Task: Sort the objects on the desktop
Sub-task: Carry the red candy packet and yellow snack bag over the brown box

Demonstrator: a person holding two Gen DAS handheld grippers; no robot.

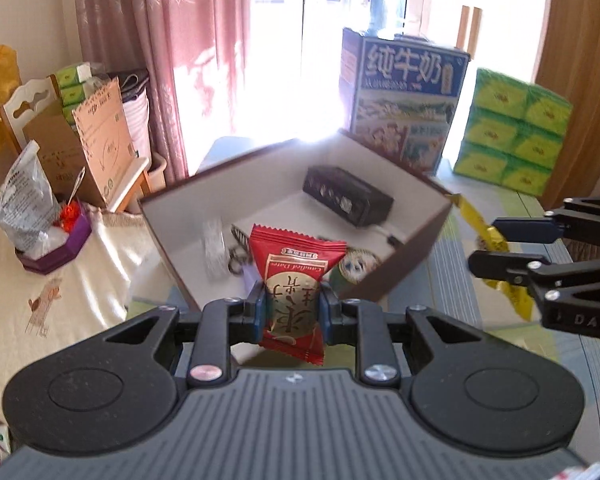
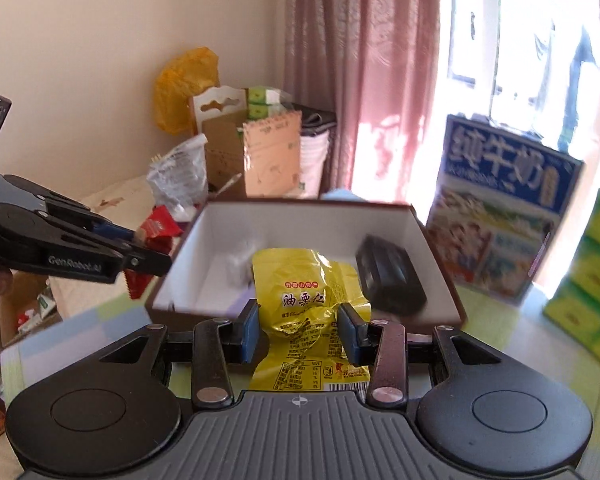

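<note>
The left gripper [image 1: 291, 312] is closed on a red snack packet [image 1: 296, 276], with both blue pads pressing its sides. The packet hangs in the air, near the front corner of the brown box [image 1: 416, 256]. The right gripper [image 2: 298, 330] is closed on a yellow snack packet [image 2: 304, 300], which is crumpled between the pads and hangs before the near wall of the same box.

The box is open on top and its inside is white. Its walls stand up on all four sides, so the free way in is from above. Inside, a black rectangular object [image 1: 348, 196] with a cable lies toward the far right wall. A small white thing [image 1: 214, 248] and some metal keys [image 1: 238, 256] lie near the left wall, and a round item [image 1: 358, 266] is by the front wall. The middle of the floor is free.

Behind the box stands a tall blue milk carton [image 1: 404, 96], very near to the far corner. To the right of it is a stack of green tissue packs [image 1: 512, 136]. On the left, well apart from the box, are a purple tray [image 1: 56, 252] with a plastic bag and a cardboard box [image 1: 84, 152]. In the left wrist view the right gripper comes from the right side, beside the right wall of the box. The table [image 1: 452, 280] has a checked cloth.
</note>
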